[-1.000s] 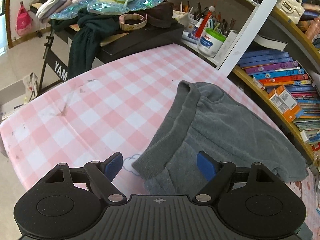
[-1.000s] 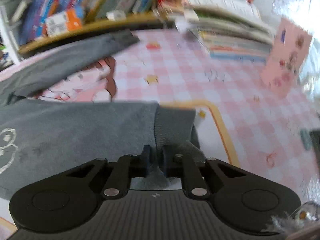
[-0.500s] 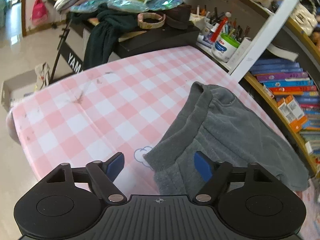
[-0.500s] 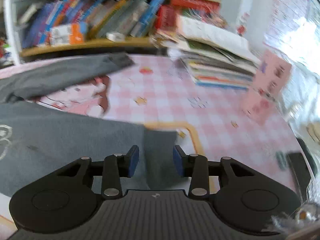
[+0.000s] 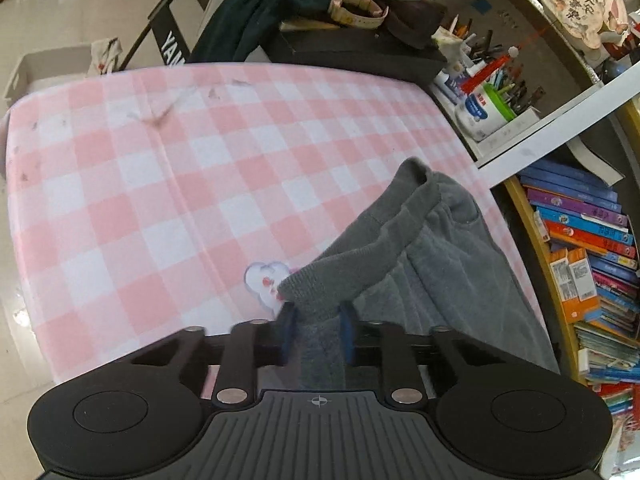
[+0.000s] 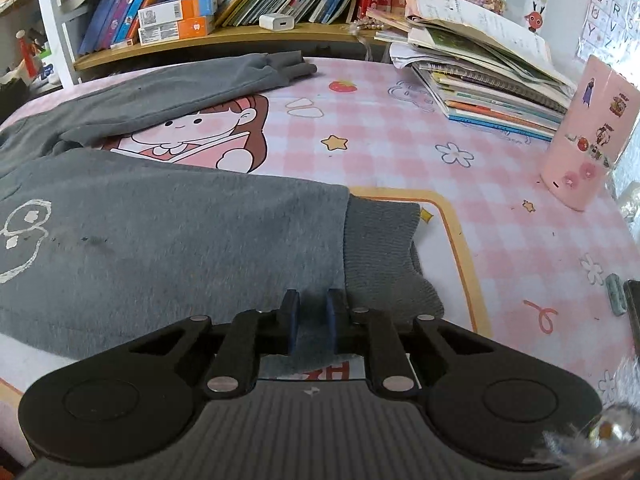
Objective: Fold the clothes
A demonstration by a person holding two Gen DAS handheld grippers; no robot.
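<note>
The grey sweatpants (image 6: 168, 232) lie on the pink checked worktop (image 5: 152, 200); the left wrist view shows the waistband end (image 5: 384, 236), its ribbed corner raised off the cloth, while the right wrist view shows the two legs, the nearer one ending in a ribbed cuff (image 6: 380, 248) and the farther one stretching away from that cuff toward the bookshelf (image 6: 224, 36). The left gripper (image 5: 316, 330) has its jaws clamped on the waistband corner, grey fabric filling the gap between the blue pads (image 5: 286, 332); the right gripper (image 6: 313, 320) has its jaws closed on the hem of the nearer leg just left of the cuff, though a narrow strip of fabric is all that shows between them. Only the right view shows the white outline print (image 6: 24, 232) on the leg, the cartoon girl (image 6: 200, 136) printed on the worktop between the two legs, the stack of books (image 6: 492, 92) beyond the cuff, and the pink box (image 6: 588, 136) to the cuff's right; only the left view shows the pen pot (image 5: 484, 108) and the dark clothes pile (image 5: 256, 8) beyond the waistband. The middle of the sweatpants falls outside both views; a dark object (image 6: 632, 312) at the right view's edge is cut off and hard to identify.
</note>
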